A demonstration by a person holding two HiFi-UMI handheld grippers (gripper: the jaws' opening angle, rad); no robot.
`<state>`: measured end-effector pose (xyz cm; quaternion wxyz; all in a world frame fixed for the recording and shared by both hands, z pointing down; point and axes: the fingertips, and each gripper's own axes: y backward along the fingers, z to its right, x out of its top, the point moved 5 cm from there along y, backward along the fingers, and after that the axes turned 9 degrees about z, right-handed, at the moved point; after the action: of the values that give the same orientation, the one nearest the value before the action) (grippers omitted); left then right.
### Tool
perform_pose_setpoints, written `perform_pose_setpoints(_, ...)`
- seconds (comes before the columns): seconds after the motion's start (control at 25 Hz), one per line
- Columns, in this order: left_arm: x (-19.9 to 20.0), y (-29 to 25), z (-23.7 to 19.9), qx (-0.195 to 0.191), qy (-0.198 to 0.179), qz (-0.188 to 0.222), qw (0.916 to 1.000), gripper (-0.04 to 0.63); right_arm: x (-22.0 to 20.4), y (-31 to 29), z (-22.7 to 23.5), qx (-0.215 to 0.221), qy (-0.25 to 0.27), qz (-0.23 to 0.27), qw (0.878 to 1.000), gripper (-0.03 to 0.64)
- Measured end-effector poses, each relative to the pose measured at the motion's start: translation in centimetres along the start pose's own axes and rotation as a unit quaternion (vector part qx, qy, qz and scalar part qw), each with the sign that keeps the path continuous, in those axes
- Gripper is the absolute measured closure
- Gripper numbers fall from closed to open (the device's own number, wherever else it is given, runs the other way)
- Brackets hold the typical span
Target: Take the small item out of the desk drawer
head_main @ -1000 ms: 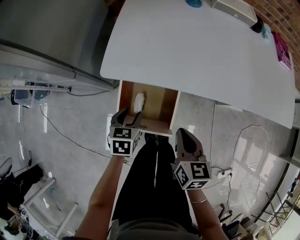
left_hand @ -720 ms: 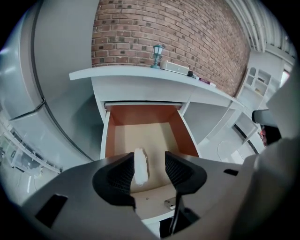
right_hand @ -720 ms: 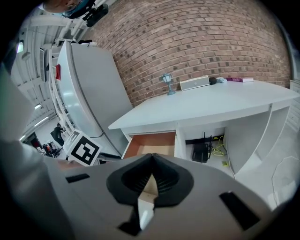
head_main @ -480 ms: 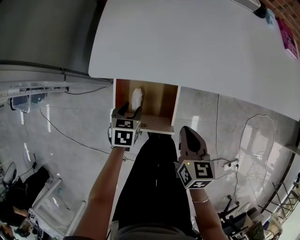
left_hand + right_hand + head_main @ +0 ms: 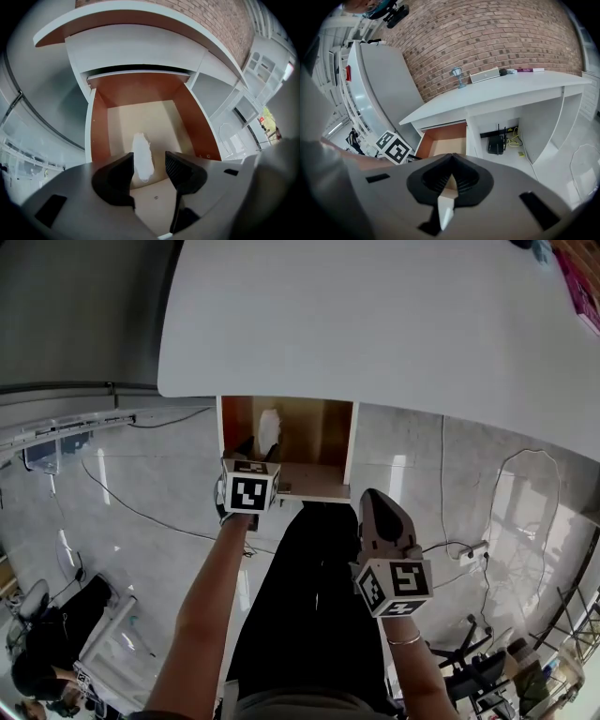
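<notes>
The wooden desk drawer (image 5: 323, 442) stands pulled out under the white desk top (image 5: 394, 334). A small white item (image 5: 269, 430) lies on the left part of the drawer floor (image 5: 159, 117). My left gripper (image 5: 251, 450) reaches over the drawer's front edge. Its jaws are open, and in the left gripper view the white item (image 5: 142, 157) shows just beyond and between the fingertips (image 5: 174, 164) of the left gripper (image 5: 149, 171), untouched. My right gripper (image 5: 380, 515) hangs shut and empty outside the drawer, to its right and nearer me. In the right gripper view, beyond the right gripper (image 5: 451, 180), the drawer (image 5: 443, 140) is seen from the side.
The person's black trouser legs (image 5: 309, 596) stand right before the drawer. Under the desk on the right sit a black box with cables (image 5: 497, 143). Cables (image 5: 122, 507) trail over the tiled floor. A lamp and small things (image 5: 483, 75) stand on the desk by the brick wall.
My left gripper has moved forward over the drawer front towards the white item. The right gripper has barely moved. The head view has shifted, so the desk sits lower in the frame.
</notes>
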<state>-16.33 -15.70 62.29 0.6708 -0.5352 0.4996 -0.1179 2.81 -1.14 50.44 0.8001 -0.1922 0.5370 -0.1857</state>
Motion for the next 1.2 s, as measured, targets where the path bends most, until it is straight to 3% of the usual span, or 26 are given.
perform_pose_setpoints(0.6,-1.2,-3.8,-0.9,0.015,-0.002,-0.061,0.998,0.374,-0.7,-0.6,1.5,-0.014,-0.024,-0.008,1.0,0.612)
perform_pose_setpoints(0.84,-1.8,-4.9,-0.7,-0.001,0.004,-0.104,0.9946,0.373,-0.8,-1.1,2.2,-0.017,-0.029,-0.013,0.999,0.612)
perform_pose_setpoints(1.2,-1.5,-6.3,-1.0,-0.003,0.001,-0.127,0.992,0.363,-0.8,-2.1,2.6,-0.018,-0.041,-0.022,0.999,0.612)
